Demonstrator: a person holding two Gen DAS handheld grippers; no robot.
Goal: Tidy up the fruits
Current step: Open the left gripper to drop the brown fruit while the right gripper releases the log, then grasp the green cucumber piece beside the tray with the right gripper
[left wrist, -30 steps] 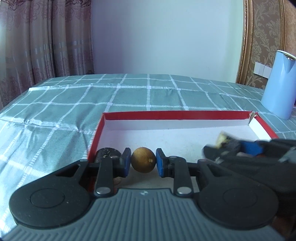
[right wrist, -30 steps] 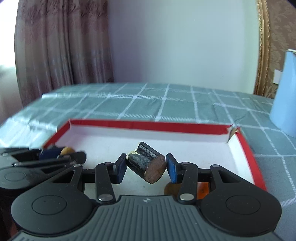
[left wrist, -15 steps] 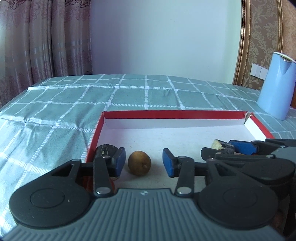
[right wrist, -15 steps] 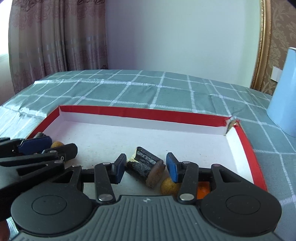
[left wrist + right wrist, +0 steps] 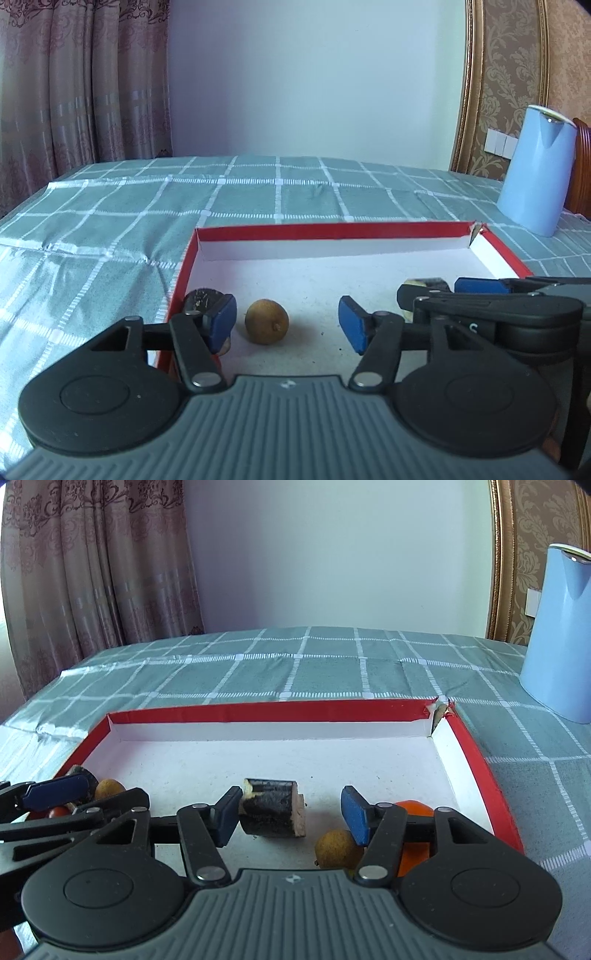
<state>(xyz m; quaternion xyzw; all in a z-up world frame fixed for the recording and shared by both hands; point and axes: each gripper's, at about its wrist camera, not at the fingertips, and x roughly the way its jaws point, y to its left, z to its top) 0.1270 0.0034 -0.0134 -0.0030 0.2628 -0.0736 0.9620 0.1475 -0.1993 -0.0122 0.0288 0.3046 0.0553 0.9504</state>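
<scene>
Blue-padded and opening, the left tongs (image 5: 287, 320) hover low over the near part of a shallow red-rimmed box (image 5: 332, 232) with a white floor. A small brown round fruit (image 5: 266, 321) lies on that floor between the spreading jaws, nearer the left pad but touching neither, so it is released. Just left of it, in the box's near left corner, a dark stubby piece (image 5: 201, 298) sits partly hidden behind the left pad.

Likewise opening, the right tongs (image 5: 290, 814) stand over the near middle of the same box (image 5: 258, 713). A dark, bark-skinned cut chunk (image 5: 272, 808) with a pale brown cut face rests on the box floor between the jaws; the left pad is right at its end and whether they touch cannot be told, while the right pad stands clear of it. Near the box's near right corner, a second brown round fruit (image 5: 337, 849) and an orange fruit (image 5: 413, 834) lie partly behind the right finger.

Each pair of tongs shows at the other camera's edge, side by side over the box. Beyond the box's far rim stretches a green checked cloth (image 5: 258, 195) on the counter, and off the box's far right corner stands a light blue jug (image 5: 536, 170).
</scene>
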